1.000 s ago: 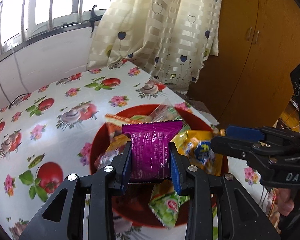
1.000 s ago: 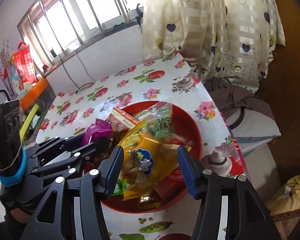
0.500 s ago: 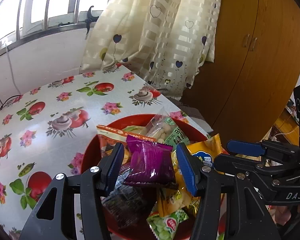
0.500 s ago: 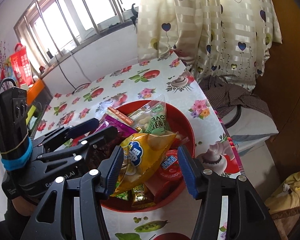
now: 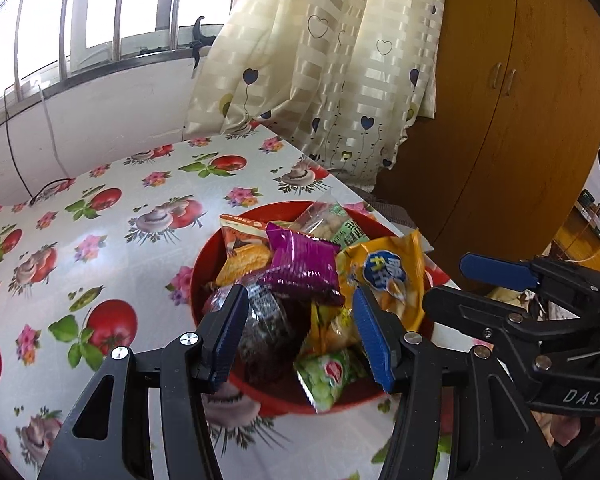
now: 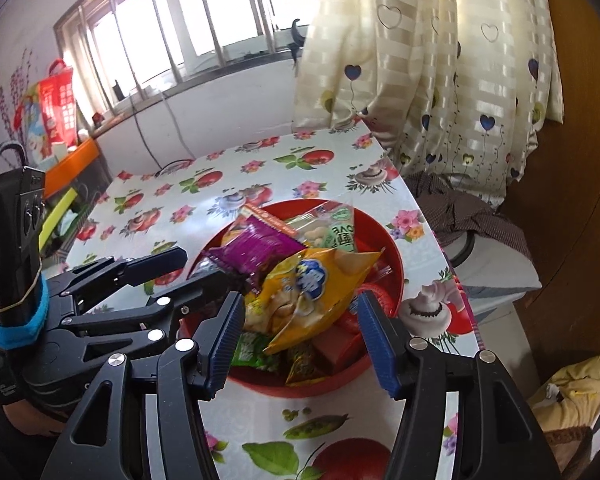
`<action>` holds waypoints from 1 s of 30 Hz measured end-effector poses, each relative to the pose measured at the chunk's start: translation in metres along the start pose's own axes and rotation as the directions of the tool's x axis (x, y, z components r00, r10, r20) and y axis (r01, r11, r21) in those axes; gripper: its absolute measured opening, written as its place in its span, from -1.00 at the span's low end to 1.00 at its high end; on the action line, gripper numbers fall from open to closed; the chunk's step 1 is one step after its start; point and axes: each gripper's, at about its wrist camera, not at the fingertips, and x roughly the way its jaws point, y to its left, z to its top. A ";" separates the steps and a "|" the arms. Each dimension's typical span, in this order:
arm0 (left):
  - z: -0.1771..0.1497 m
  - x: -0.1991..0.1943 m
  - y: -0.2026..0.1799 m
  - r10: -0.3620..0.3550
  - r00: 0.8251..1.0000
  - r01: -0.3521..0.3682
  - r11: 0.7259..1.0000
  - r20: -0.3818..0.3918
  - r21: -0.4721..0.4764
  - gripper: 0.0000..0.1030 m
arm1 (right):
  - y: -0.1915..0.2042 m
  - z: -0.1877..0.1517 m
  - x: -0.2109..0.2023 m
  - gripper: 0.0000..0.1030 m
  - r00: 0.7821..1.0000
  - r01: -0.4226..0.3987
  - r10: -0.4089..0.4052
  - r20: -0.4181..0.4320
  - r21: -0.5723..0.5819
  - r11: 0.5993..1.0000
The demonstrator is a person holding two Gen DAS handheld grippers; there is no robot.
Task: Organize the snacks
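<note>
In the left wrist view, the left gripper (image 5: 300, 332) has just been opening and hangs spread over the red bowl (image 5: 198, 276) on the fruit-patterned table (image 5: 112, 216), gripping nothing, while the purple snack packet (image 5: 304, 266) lies loose on the heap beside the yellow chip bag (image 5: 388, 276) and a green packet (image 5: 326, 376) leans at the near rim. In the right wrist view, the right gripper (image 6: 300, 340) has just been opening further and stands spread above the same bowl (image 6: 396, 264), its pads clear of the yellow chip bag (image 6: 312, 292), with the purple snack packet (image 6: 256, 248) behind it and the left gripper (image 6: 196, 276) just beside the bowl.
</note>
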 end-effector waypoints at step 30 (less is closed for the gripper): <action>-0.049 -0.029 -0.003 0.068 0.996 -0.069 0.997 -0.053 -0.029 0.07 | 0.036 -0.036 -0.019 0.12 0.999 0.049 -0.050 -0.015 -0.075 0.996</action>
